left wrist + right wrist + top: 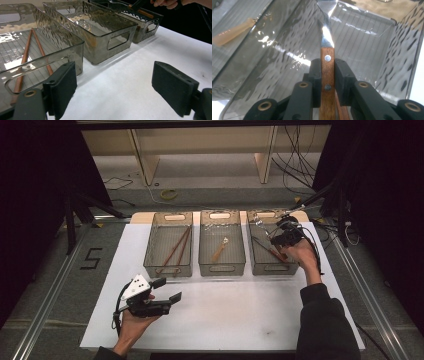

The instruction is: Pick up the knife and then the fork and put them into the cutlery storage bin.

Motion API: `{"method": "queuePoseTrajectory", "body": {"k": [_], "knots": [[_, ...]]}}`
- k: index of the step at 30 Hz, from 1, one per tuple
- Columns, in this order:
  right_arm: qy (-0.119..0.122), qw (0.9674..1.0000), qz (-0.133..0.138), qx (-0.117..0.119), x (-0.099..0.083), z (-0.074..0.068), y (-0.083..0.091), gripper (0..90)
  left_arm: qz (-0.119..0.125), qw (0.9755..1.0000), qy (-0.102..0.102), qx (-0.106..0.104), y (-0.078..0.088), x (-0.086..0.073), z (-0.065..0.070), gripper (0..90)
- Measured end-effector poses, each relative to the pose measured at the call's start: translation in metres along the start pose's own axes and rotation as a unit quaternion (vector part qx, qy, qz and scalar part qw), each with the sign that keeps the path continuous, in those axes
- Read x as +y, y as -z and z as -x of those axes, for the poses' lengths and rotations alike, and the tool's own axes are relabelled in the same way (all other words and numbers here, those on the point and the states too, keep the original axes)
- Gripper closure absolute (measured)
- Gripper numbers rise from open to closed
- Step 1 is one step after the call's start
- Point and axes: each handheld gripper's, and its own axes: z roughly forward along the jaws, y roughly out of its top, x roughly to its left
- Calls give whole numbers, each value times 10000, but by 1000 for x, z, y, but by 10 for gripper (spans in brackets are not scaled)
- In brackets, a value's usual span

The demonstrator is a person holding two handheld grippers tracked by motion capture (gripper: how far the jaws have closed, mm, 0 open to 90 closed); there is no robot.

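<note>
- High view, from the left: the left gripper (167,290) rests in the person's hand over the white tabletop (225,315), its fingers spread wide with nothing between them.
- Just beyond those fingers stands the left smoky clear plastic bin (62,37), with a pair of long reddish-brown wooden chopsticks (25,57) lying in it.
- Further right is the middle smoky clear plastic bin (221,262), holding a small pale wooden spoon (220,251).
- At the far right, the right gripper (328,75) is inside the right smoky clear plastic bin (407,57); its fingers pinch the riveted wooden handle of a steel-bladed knife (327,65), the blade running straight ahead of the fingertips over the ribbed bin floor.
- Judged from this, the sorting step in hand is lowering the knife into its bin or lifting it out; I cannot tell which.
- If it is being placed, the next move calls for bringing the blade flat on the floor, then parting the fingers and backing out without catching the bin wall.
</note>
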Motion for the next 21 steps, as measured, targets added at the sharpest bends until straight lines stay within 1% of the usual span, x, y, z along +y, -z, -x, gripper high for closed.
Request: {"method": "queuePoseTrajectory", "body": {"k": [5,7,8,9,11,13,15,16,21], "knots": [[-14,10000,-61,-7,-1,-1,-5,771,-4,10000,6,-5,0,0,0,195],[-23,9999,-98,-14,-1,-2,-6,759,-4,10000,6,-6,0,0,0,195],[-51,10000,-81,26,-1,-1,-7,745,-4,10000,7,-5,0,0,0,195],[-86,9999,-72,102,-1,-1,-6,713,-6,10000,6,-4,0,0,0,195],[-126,9998,-68,164,0,-2,-6,617,-1,10000,1,-4,0,0,0,195],[-90,9998,-9,173,1,-2,-4,621,4,10000,-1,3,0,0,0,194],[-95,9998,79,154,0,-3,-2,603,3,10000,6,-1,0,0,0,195],[-101,9997,97,182,0,-3,-1,588,1,10000,2,0,0,0,0,194],[24,9993,229,305,-1,-11,6,552,-4,10000,4,-1,0,0,0,194]]}}
